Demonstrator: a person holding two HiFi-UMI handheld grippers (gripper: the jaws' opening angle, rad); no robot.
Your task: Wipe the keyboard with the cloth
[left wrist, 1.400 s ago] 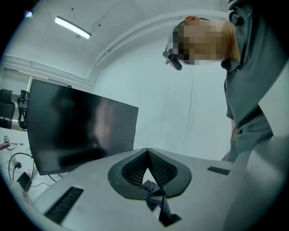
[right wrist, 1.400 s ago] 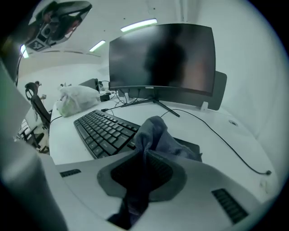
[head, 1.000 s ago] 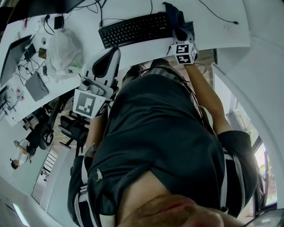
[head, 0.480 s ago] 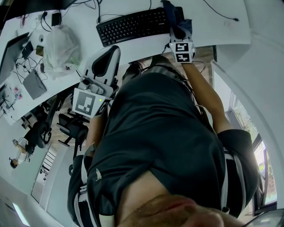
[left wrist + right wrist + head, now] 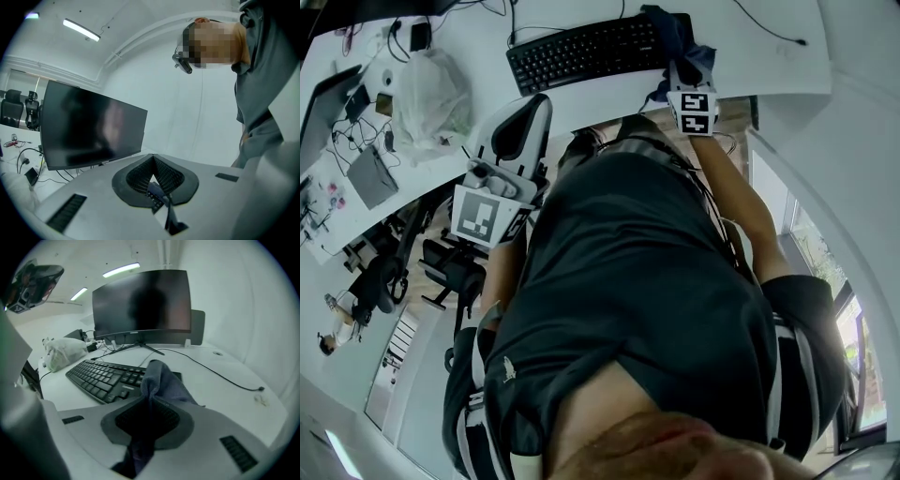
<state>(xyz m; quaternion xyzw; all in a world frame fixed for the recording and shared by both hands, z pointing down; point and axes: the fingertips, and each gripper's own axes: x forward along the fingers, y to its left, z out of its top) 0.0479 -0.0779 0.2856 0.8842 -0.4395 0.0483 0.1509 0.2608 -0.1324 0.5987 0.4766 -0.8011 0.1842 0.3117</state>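
Observation:
The black keyboard (image 5: 581, 52) lies on the white desk (image 5: 769, 70), in front of the dark monitor (image 5: 140, 303). My right gripper (image 5: 680, 67) is shut on the dark blue cloth (image 5: 673, 37), at the keyboard's right end. In the right gripper view the cloth (image 5: 161, 380) stands up out of the right gripper (image 5: 151, 401) and hangs over the last keys of the keyboard (image 5: 101, 376). My left gripper (image 5: 530, 112) is held off the desk near the person's body, tilted upward. In its own view the left gripper (image 5: 152, 159) is shut with nothing in it.
A white plastic bag (image 5: 431, 94) sits on the desk left of the keyboard, with cables and small devices (image 5: 375, 178) beyond it. A thin black cable (image 5: 220, 376) runs across the desk to the right. The monitor's stand (image 5: 136, 345) is behind the keyboard.
The right gripper, with the cloth in it, has shifted slightly to the right at the keyboard's right end. The left gripper has hardly moved.

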